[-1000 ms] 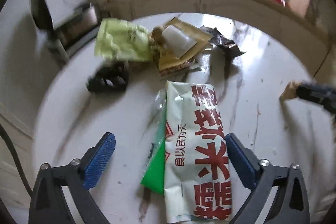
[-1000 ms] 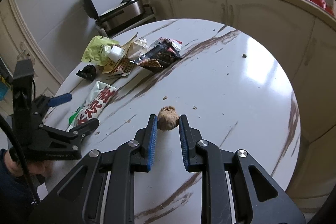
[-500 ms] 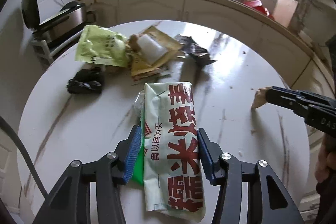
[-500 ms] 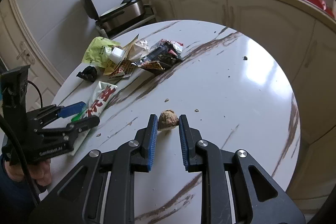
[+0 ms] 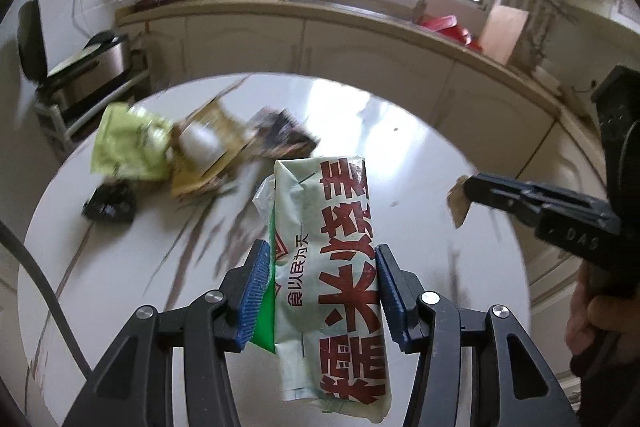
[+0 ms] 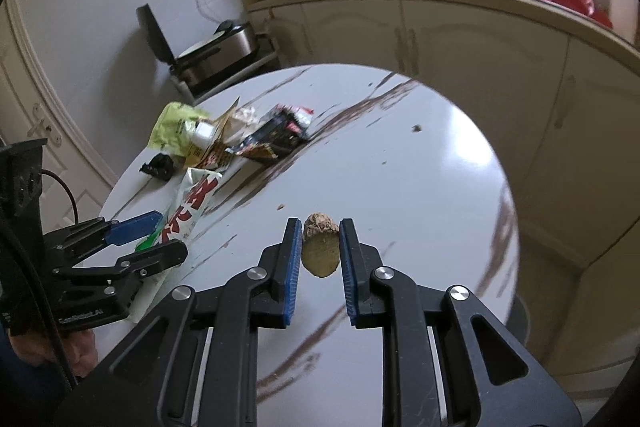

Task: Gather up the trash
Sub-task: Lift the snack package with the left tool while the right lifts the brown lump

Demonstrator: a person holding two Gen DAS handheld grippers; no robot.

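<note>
Left tool [image 5: 318,291] clamped on one wrapper [image 5: 332,267], right tool [image 6: 320,255] on one brown lump [image 6: 320,247]; perhaps five scraps [image 6: 240,135] behind

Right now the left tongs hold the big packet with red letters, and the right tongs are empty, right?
Not quite. The left tongs do hold the big packet, but the right tongs are not empty: they pinch a small brown lump, lifted off the table. The right wrist view shows it.
</note>
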